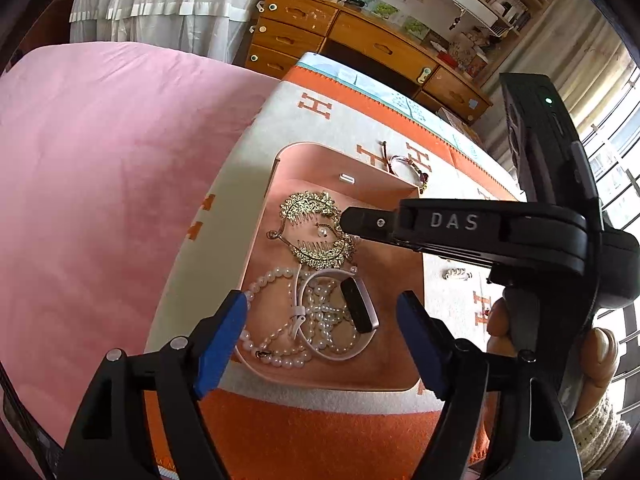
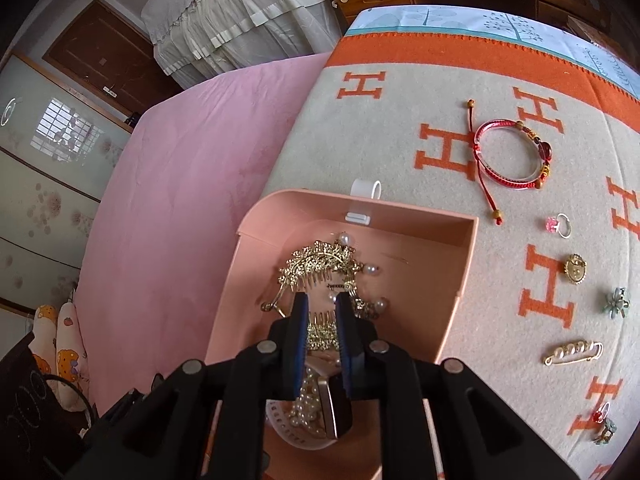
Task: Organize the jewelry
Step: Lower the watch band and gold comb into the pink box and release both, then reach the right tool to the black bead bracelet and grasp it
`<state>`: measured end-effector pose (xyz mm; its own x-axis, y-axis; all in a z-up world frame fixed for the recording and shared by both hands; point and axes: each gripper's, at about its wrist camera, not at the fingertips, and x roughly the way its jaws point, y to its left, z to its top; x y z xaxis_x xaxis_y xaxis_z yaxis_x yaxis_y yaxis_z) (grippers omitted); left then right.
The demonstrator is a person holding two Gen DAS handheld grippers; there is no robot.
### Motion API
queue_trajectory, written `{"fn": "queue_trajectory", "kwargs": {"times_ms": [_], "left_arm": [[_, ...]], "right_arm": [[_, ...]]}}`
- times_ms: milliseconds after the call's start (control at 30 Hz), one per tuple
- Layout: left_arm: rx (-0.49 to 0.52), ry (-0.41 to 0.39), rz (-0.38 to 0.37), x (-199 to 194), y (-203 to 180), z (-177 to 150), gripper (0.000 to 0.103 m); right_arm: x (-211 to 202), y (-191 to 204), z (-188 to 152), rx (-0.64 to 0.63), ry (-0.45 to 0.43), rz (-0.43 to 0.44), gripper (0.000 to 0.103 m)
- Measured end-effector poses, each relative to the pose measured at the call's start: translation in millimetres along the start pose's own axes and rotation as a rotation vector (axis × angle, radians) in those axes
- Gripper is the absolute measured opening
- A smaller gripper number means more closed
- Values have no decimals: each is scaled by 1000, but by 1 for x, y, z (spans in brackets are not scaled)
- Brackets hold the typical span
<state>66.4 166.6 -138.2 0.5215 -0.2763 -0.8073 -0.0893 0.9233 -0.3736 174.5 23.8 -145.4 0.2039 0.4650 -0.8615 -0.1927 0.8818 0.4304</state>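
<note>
A pink open box (image 1: 256,248) (image 2: 400,220) lies on the orange-and-cream blanket. It holds a gold leaf hair comb (image 1: 308,208) (image 2: 320,260), a pearl necklace (image 1: 272,276) and a pale wristband with a dark face (image 1: 360,312) (image 2: 332,408). My left gripper (image 1: 324,316) hangs open above the wristband and pearls, its blue pads well apart and touching nothing. My right gripper (image 1: 350,220) (image 2: 322,304) points down into the box over the comb, jaws almost together. A small pearl piece (image 2: 331,298) sits at its tips; whether the pads press it is unclear.
More jewelry lies on the blanket right of the box: a red cord bracelet (image 2: 508,156), a pink-stone ring (image 2: 558,224), a gold brooch (image 2: 575,269), a green flower brooch (image 2: 618,302) and a pearl pin (image 2: 572,354). A pink bedspread (image 1: 100,160) lies left, a wooden dresser (image 1: 360,36) behind.
</note>
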Motion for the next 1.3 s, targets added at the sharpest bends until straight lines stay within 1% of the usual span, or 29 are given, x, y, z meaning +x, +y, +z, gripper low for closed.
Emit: {"fn": "queue_trajectory", "kwargs": {"times_ms": [67,400,633,833,1100,1300], "left_arm": [[2,-5,8,-1,-2,-1,78],[25,-19,31,-6,-15,-3,80],[61,-26,54,-9,-33,-8,80],[99,-26,79,-10,-54,-11,80],[153,-12,98,-6,-89,-15,80],[216,2,100,1,-121,-18,81]], "right_arm": [[-9,-2,-5,-3,-11,9,14],[-51,-27,-26,4,-104,-15,14],[-61,-40,-43,-2,-119,-22,14],[-68,-55,-56,8,-124,-11,14],[-88,-82,-67,39,-169,-8,14],[-104,-108,-75,73,-203,-7,14]]}}
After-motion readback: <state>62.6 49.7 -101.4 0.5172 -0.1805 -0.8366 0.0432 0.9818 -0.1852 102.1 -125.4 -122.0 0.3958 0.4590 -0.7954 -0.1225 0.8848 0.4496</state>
